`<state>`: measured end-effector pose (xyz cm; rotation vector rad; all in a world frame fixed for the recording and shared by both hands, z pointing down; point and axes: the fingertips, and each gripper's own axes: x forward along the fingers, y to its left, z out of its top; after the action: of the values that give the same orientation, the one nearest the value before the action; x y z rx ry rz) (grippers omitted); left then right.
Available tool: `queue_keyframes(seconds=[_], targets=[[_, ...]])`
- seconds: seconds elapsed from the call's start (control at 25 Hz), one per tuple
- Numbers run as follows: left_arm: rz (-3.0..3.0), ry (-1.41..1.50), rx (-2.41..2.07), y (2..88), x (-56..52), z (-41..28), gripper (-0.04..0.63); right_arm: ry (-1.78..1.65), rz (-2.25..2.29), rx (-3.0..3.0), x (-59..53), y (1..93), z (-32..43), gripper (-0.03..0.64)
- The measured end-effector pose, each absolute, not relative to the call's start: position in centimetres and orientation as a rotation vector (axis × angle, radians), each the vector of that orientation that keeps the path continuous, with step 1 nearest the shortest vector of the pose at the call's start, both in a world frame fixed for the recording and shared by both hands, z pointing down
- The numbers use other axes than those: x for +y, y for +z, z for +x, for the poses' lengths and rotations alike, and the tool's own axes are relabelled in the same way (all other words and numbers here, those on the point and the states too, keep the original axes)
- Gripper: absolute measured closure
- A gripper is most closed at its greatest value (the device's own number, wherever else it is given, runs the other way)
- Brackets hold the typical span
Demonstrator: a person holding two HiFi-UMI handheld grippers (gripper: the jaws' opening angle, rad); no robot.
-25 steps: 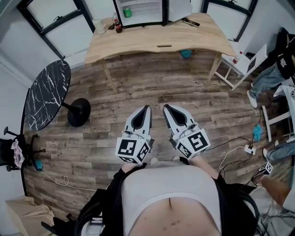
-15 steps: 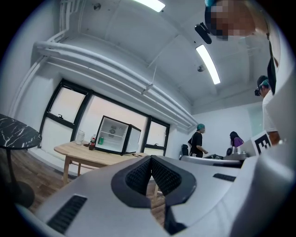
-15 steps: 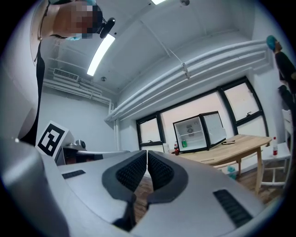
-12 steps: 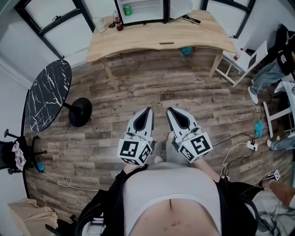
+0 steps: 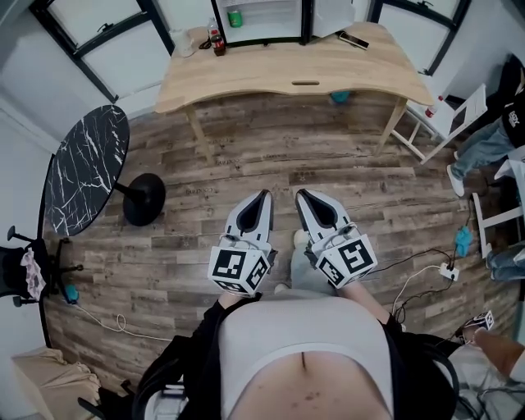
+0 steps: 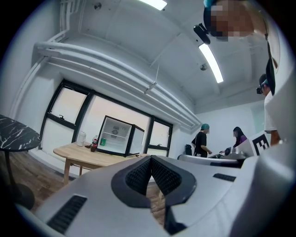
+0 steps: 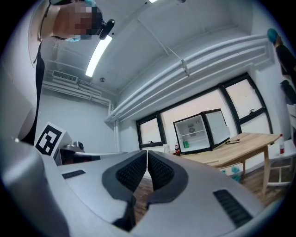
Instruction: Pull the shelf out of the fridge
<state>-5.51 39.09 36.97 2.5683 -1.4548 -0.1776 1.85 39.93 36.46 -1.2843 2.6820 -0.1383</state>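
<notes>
The small black fridge (image 5: 262, 18) stands on the far side of the wooden table (image 5: 287, 70), its door swung open to the right. In the right gripper view a white shelf (image 7: 190, 134) crosses the fridge (image 7: 198, 131) inside, with a green can (image 7: 185, 144) below it. The left gripper view shows the same fridge (image 6: 114, 135) far ahead. My left gripper (image 5: 262, 197) and right gripper (image 5: 300, 195) are held side by side over the wood floor, well short of the table. Both are shut with nothing between the pads (image 6: 138, 176) (image 7: 159, 170).
A cola bottle (image 5: 217, 41) stands left of the fridge and a phone (image 5: 353, 38) lies to its right. A round black marble table (image 5: 82, 168) is at the left, a white chair (image 5: 447, 119) at the right. Cables and a power strip (image 5: 447, 271) lie on the floor; people stand at the right.
The person carrying both grippers has stepped forward; a leg now shows under the right gripper. The table and fridge have shifted right in the view. Both grippers stay shut.
</notes>
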Motion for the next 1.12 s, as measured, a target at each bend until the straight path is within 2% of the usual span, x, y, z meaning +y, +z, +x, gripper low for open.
queue_keyframes(seconds=[0.68,1.12], targets=[[2.569,-0.204,-1.523,34.8,21.9,-1.3,0.589,-0.117,-1.205,2.725,22.7,34.5,5.5,0.588],[2.573,-0.193,-1.532,34.8,15.7,0.8,0.589,-0.106,-1.177,2.738,16.0,34.1,7.1,0.588]])
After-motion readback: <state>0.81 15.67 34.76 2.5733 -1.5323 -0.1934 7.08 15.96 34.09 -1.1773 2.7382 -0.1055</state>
